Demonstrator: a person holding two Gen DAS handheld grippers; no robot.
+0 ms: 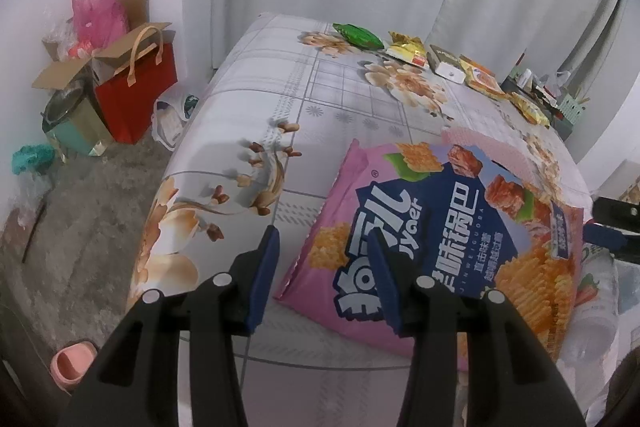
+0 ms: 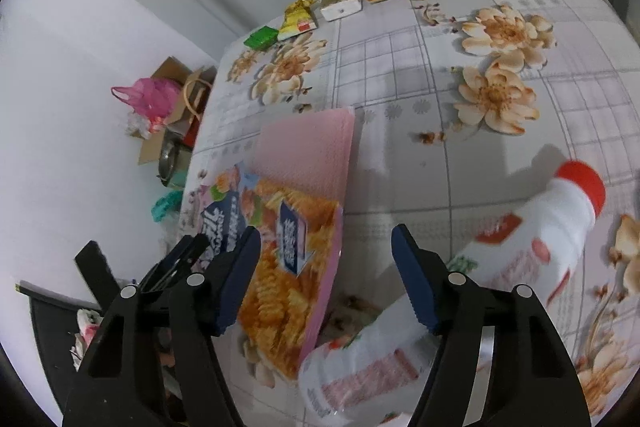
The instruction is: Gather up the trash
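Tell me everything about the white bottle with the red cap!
The white bottle looks like plastic, with a red cap and a red and pink label. It lies on its side on the flowered tablecloth, cap pointing away. Its bottom end lies next to the big pink snack bag. The right hand-held gripper hangs over it, jaws apart, not squeezing it.

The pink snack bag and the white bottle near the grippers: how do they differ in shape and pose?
The pink snack bag is a flat printed packet with its open top edge raised; the white bottle is a rounded plastic body lying on its side. The bag has a torn-open mouth, while the bottle carries a red cap. Both rest on the floral tablecloth, side by side at the near edge.
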